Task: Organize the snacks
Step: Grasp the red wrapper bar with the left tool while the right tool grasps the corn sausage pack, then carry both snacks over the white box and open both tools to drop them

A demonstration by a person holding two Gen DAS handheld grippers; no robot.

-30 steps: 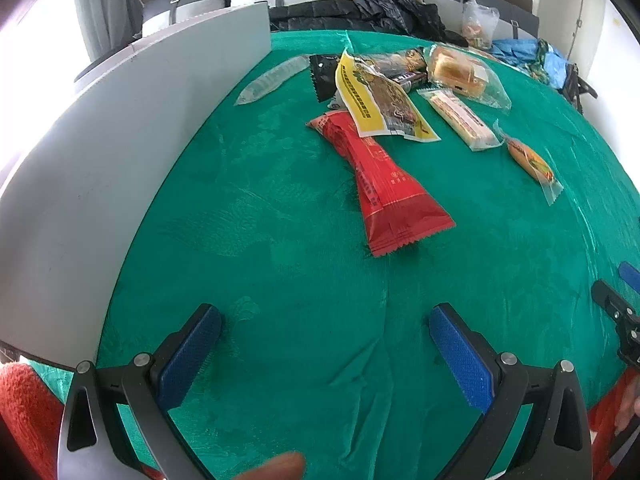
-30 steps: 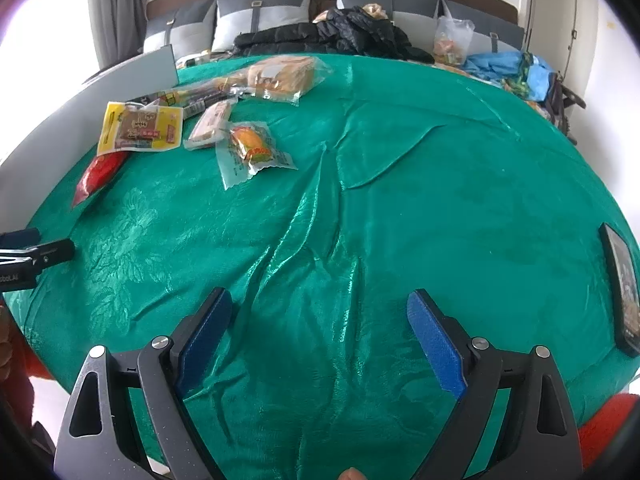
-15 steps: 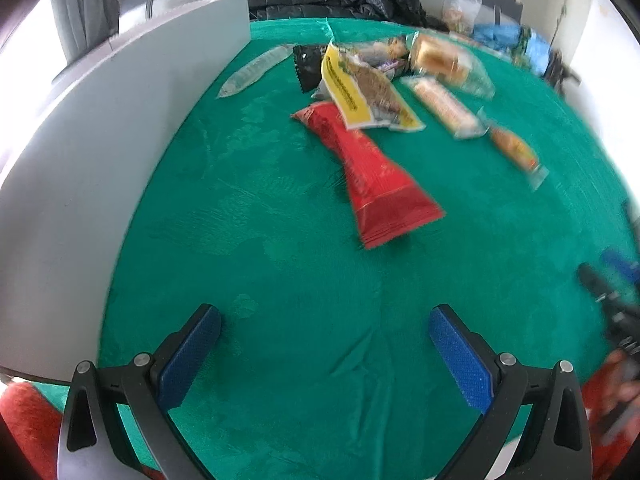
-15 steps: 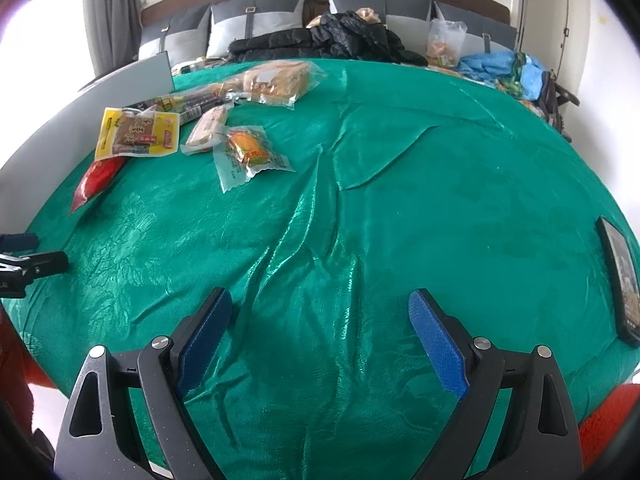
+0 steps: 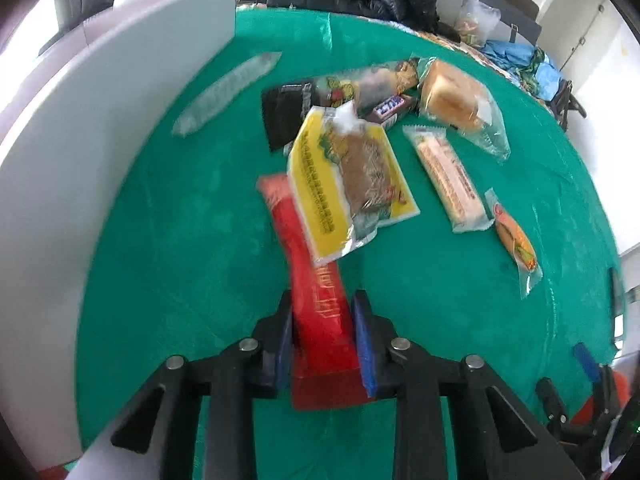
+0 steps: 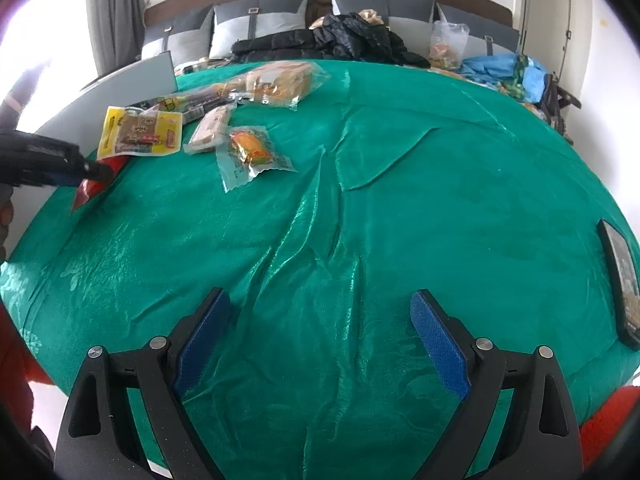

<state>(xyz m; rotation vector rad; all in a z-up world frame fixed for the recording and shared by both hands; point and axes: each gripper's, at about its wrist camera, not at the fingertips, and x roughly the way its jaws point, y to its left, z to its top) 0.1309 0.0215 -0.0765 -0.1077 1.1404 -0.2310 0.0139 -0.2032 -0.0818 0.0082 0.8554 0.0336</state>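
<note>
A long red snack packet (image 5: 296,232) lies on the green cloth, its far end under a yellow packet (image 5: 344,184). My left gripper (image 5: 322,296) is closing on the red packet's near end, with both blue pads against its sides. In the right wrist view the left gripper (image 6: 92,170) sits at the far left over the red packet (image 6: 86,194). My right gripper (image 6: 320,300) hangs open above bare cloth with nothing between its fingers.
Behind the yellow packet lie a black packet (image 5: 284,116), a chocolate bar (image 5: 390,108), wrapped bread (image 5: 452,96), a wafer bar (image 5: 448,180), a small clear-wrapped snack (image 5: 516,240) and a clear packet (image 5: 228,88). A grey board (image 5: 80,128) runs along the left. A dark tablet (image 6: 620,280) lies at the right edge.
My left gripper moved forward to the red packet and its wide-open jaws came together on the packet's near end. The right gripper stayed where it was, open.
</note>
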